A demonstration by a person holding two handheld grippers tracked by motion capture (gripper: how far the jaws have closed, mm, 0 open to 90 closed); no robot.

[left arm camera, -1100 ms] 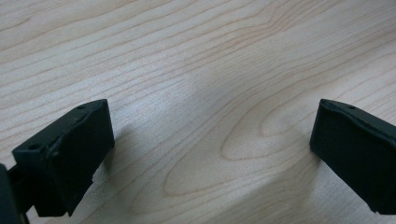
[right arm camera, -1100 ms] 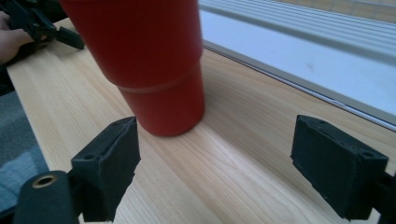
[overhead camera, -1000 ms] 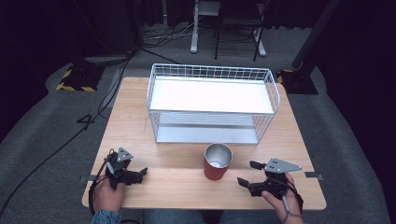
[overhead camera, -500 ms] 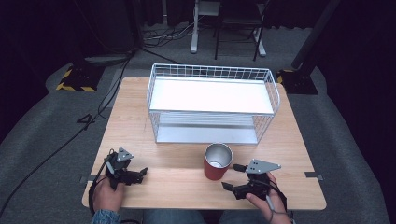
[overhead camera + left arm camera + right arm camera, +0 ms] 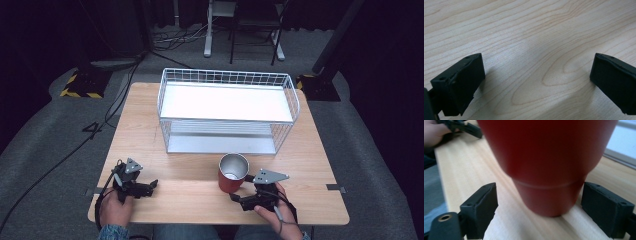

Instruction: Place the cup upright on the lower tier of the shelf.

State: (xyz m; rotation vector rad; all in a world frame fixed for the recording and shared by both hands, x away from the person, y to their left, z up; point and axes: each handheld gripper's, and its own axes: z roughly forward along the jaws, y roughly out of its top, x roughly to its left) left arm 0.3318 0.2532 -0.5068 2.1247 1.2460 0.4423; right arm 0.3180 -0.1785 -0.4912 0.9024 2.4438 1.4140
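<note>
**Red cup between open right jaws, near table's front edge**

Red cup [image 5: 232, 173] upright on wooden table [image 5: 145, 130], metal-lined inside, open mouth up. Standing near the front edge, right of centre, just in front of white wire basket [image 5: 227, 107] but apart from it. In the right gripper view, cup [image 5: 549, 167] close up and blurred at the top, its narrower base resting on the wood between the 2 black jaws.

Right gripper [image 5: 239, 198] held low at the front edge in the person's right hand [image 5: 275, 212], jaws pointing toward the cup's base. Jaws spread wide, 1 on each side of the base; right-hand jaw in that view very close to the cup wall, contact impossible to confirm; left-hand jaw clearly apart from it. Not clamped on the cup. Grey 3-cornered plate [image 5: 270, 176] sitting on top of the gripper.

Left gripper [image 5: 149, 185] resting at the table's front-left corner, held in the left hand [image 5: 116, 207], well apart from the cup. Jaws spread wide in the left gripper view [image 5: 537, 75], bare wood grain between them, gripping nothing. Cable [image 5: 60, 160] trailing off the table's left side across grey floor.

Basket at the table's middle and back, 2 levels, white shelf on top, white tray below.
</note>
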